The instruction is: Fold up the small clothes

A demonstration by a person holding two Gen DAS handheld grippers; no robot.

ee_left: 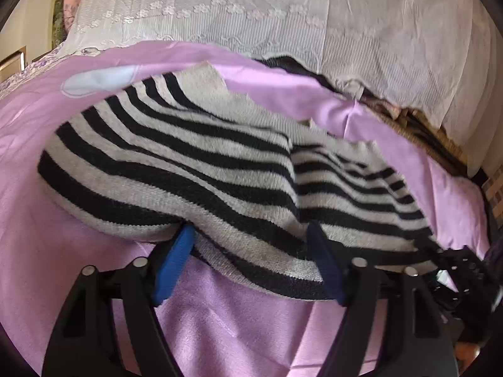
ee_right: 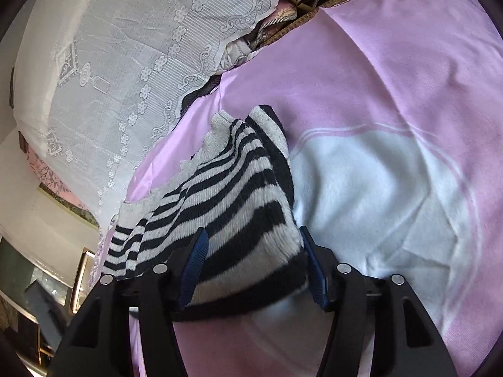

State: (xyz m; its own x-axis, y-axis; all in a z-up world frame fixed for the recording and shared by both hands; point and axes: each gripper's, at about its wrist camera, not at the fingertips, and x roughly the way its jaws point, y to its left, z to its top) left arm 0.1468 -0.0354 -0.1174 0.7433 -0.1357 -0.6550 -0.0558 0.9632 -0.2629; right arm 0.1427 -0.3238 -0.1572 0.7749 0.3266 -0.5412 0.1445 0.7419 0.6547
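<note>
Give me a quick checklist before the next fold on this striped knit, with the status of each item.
1. Black-and-white striped knit garment between left tool fingers: ok.
2. Same garment between right tool fingers: ok.
3. Pads actually pinching fabric, either tool: cannot tell.
4. Garment lying flat: not ok, bunched with ridges.
5. Bare pink bedsheet beyond garment for folding onto: ok.
6. White lace cover apart from garment: ok.

Striped garment (ee_left: 176,163): fuzzy ribbed knit, matt. Pink sheet (ee_left: 220,323): smooth cloth, faint sheen. White cover (ee_left: 283,9): thin embroidered lace. Gripper pads (ee_left: 174,262): ridged blue plastic; arms matt black plastic.
</note>
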